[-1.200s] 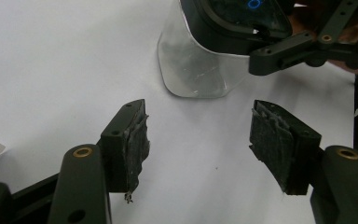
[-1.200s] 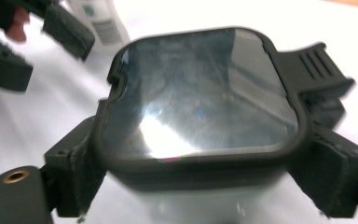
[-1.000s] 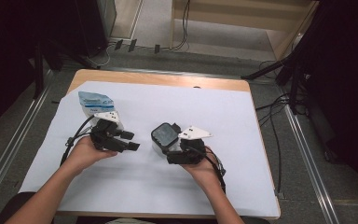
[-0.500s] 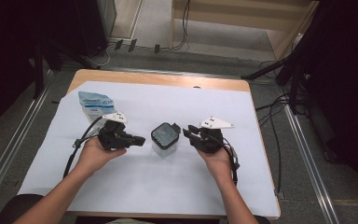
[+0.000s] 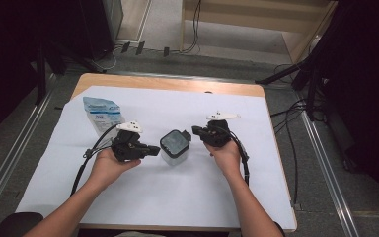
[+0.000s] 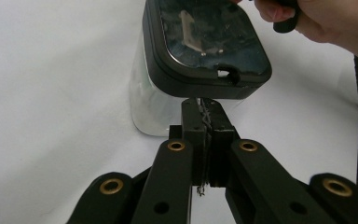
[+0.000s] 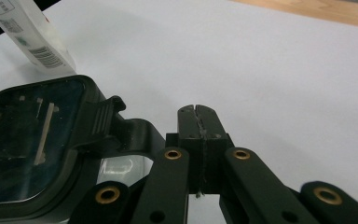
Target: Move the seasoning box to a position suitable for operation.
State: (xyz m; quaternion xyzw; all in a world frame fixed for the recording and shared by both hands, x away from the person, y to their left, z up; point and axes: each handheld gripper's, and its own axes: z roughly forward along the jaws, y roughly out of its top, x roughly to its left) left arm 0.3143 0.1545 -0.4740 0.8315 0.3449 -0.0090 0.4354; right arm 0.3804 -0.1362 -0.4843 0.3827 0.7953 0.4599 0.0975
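Note:
A clear square container (image 5: 174, 145) with a black lid stands on the white sheet in the middle of the table. My left gripper (image 5: 155, 149) lies just left of it, shut, its tips pointing at the container's side. In the left gripper view the closed jaws (image 6: 204, 105) sit right below the lid's edge (image 6: 205, 42), holding nothing. My right gripper (image 5: 195, 131) is just right of the container, apart from it; its jaws have just closed with nothing between them. In the right gripper view its tips (image 7: 198, 112) rest beside the lid's latch tab (image 7: 105, 116).
A blue and white pouch (image 5: 100, 112) lies at the back left of the white sheet (image 5: 177, 197), also seen in the right gripper view (image 7: 28, 37). The wooden table edge (image 5: 168, 84) runs along the back. Cables trail from both grippers.
My right gripper has drawn away to the right of the container and closed its jaws. My left gripper has shifted a little toward the container and closed. The container stays put.

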